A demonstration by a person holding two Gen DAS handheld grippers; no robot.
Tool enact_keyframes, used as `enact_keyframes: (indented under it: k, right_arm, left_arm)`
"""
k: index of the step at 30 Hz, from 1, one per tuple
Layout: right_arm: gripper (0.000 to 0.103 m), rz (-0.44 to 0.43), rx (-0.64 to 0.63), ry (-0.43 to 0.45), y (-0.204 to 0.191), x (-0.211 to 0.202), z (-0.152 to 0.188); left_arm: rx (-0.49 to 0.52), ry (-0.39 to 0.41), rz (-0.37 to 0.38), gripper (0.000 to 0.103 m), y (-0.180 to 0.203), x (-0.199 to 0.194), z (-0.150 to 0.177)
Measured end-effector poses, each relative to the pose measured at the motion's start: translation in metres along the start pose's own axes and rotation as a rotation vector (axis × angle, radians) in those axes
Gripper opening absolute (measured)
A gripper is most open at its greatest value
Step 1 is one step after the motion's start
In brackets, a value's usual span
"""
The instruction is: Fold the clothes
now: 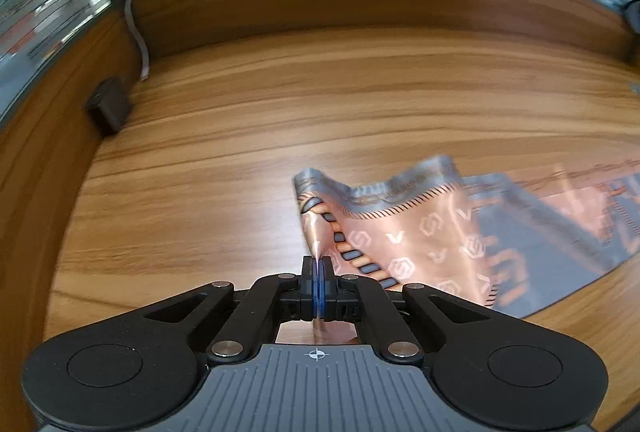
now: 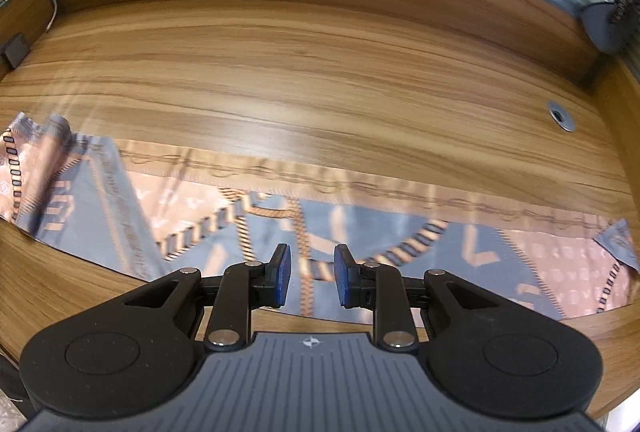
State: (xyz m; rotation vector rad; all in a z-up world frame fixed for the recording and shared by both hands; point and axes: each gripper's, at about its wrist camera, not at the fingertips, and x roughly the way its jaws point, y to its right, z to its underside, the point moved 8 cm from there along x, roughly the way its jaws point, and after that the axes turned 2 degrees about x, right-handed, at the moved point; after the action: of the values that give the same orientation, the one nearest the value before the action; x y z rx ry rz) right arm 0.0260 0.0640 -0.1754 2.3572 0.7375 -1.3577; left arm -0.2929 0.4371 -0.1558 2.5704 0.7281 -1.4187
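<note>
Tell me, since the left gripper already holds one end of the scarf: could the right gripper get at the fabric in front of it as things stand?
Probably yes. The right gripper is open and holds nothing, and the scarf lies flat on the table directly ahead of its fingers with nothing between. The left gripper pinches the far left end, well clear.

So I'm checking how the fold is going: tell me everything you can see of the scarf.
The scarf is a thin, glossy, silky-looking cloth in peach and grey-blue, printed with chain, rope and small logo patterns and edged with a stitched hem. Most of it lies spread in a long band across the wooden table. Its left end is lifted and creased, pinched between the closed pads of the left gripper. The right gripper hovers open above the middle, not gripping it.
</note>
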Motion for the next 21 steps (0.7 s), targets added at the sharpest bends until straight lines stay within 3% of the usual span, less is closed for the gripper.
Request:
enact_keyframes:
  k: [10, 11, 12, 14, 21]
  right_arm:
    - [0.027, 0.004, -0.009, -0.009, -0.003, 0.001, -0.002]
    - [0.027, 0.001, -0.008, -0.008, 0.001, 0.000, -0.003]
    - [0.027, 0.000, -0.009, -0.007, 0.005, -0.002, -0.003]
    - [0.027, -0.003, -0.013, -0.008, 0.011, -0.005, -0.002]
    - [0.028, -0.014, -0.016, -0.015, 0.036, -0.011, 0.003]
  left_arm:
    - [-0.038, -0.045, -0.105, 0.005, -0.027, 0.005, 0.016]
    - [-0.054, -0.049, -0.118, 0.014, -0.027, 0.004, 0.016]
    - [-0.071, -0.040, -0.125, 0.033, -0.025, 0.001, 0.015]
    - [-0.106, -0.019, -0.137, 0.055, -0.021, -0.006, 0.011]
    - [-0.070, 0.017, -0.028, 0.065, 0.044, -0.017, -0.004]
